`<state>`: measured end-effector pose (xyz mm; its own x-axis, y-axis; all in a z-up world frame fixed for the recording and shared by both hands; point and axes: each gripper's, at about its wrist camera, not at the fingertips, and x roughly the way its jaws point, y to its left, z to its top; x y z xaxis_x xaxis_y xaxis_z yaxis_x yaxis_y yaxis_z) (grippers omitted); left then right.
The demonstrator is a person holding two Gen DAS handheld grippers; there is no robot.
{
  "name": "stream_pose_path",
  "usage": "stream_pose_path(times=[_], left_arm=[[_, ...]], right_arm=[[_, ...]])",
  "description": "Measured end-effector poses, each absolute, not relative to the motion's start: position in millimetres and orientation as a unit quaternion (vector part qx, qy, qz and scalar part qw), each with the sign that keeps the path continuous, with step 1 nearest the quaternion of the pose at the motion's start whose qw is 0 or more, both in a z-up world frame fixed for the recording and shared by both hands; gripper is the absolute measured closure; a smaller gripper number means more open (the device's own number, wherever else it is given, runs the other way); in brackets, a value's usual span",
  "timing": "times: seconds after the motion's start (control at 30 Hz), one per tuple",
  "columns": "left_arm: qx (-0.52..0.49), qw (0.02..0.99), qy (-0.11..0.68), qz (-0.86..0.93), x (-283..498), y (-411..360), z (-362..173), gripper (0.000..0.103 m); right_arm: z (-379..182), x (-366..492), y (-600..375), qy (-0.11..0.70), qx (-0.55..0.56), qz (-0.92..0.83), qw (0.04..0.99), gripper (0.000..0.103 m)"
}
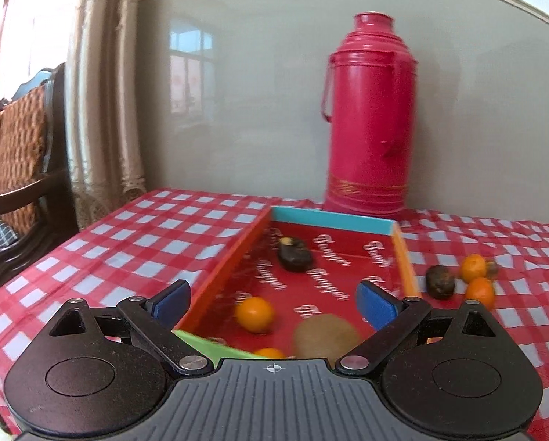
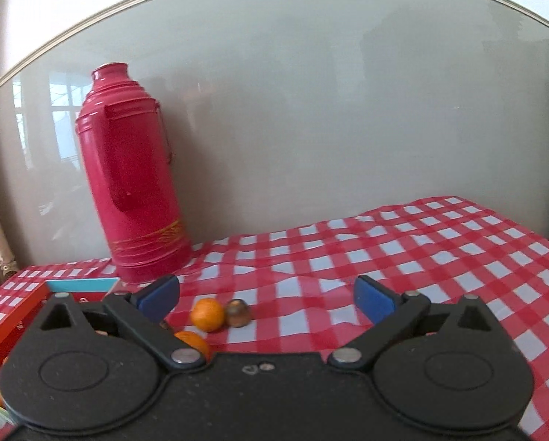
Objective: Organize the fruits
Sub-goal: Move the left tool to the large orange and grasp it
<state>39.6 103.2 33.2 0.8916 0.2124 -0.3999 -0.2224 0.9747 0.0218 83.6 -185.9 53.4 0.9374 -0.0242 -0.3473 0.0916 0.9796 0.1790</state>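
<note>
On the checked cloth [image 1: 127, 242] a shallow red tray [image 1: 230, 268] is laid with its long axis running away from the left gripper [image 1: 274, 303], toward the flask [image 1: 366, 117] at the wall. Within it a dark fruit [image 1: 294, 253] is seen lying lengthwise near the far end, with an orange [image 1: 255, 314], a kiwi [image 1: 325, 334] and a second orange [image 1: 270, 352] at the near end. Right of the tray a dark fruit [image 1: 439, 281] and two oranges [image 1: 474, 268] are noted, close together. Both the left and right gripper [image 2: 267, 301] are held wide apart, nothing grasped. An orange [image 2: 207, 314] and a brown fruit [image 2: 238, 312], touching, are seen ahead of the right gripper.
</note>
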Motion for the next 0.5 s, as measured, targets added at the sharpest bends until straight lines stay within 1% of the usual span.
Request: stream_pose_path(times=[0.5], left_arm=[[0.003,0.978,0.203,0.036,56,32,31,0.007]], right_arm=[[40,76,-227,0.181,0.1,-0.064,0.976,0.006]])
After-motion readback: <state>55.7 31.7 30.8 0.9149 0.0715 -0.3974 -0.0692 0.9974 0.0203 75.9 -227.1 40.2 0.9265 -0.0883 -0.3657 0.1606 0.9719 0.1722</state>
